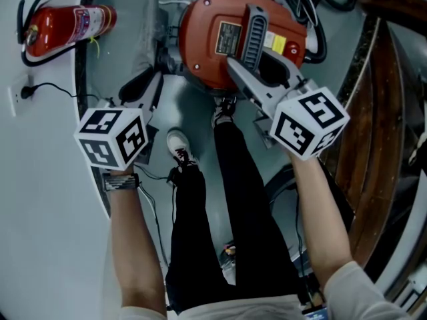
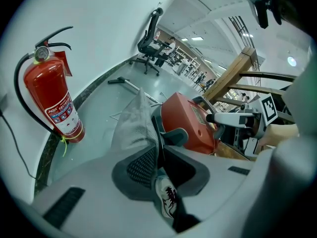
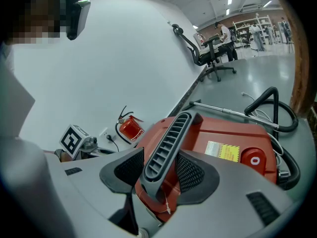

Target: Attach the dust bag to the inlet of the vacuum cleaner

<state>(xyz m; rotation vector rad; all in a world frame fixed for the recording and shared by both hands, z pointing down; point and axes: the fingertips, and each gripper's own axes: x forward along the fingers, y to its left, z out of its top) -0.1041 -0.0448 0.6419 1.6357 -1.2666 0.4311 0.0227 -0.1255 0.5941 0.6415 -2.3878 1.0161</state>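
Grey cloth of the dust bag point(image 2: 132, 120) rises limp from the left gripper point(image 2: 157, 155), whose jaws are pinched almost together on the bag's dark edge. The bag sits just beside the red vacuum cleaner point(image 1: 213, 39), on its left. Both forearms point(image 1: 133, 239) reach forward and down over the person's legs point(image 1: 220, 199), and the right gripper point(image 3: 161, 170) is clamped round the ribbed grey handle point(image 3: 168, 143) on top of the cleaner — a red fire extinguisher point(image 1: 63, 25) stands by the wall, well apart from the bag.

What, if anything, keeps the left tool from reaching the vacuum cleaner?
Likely yes: only the dust bag it grips lies between the left tool and the vacuum cleaner.
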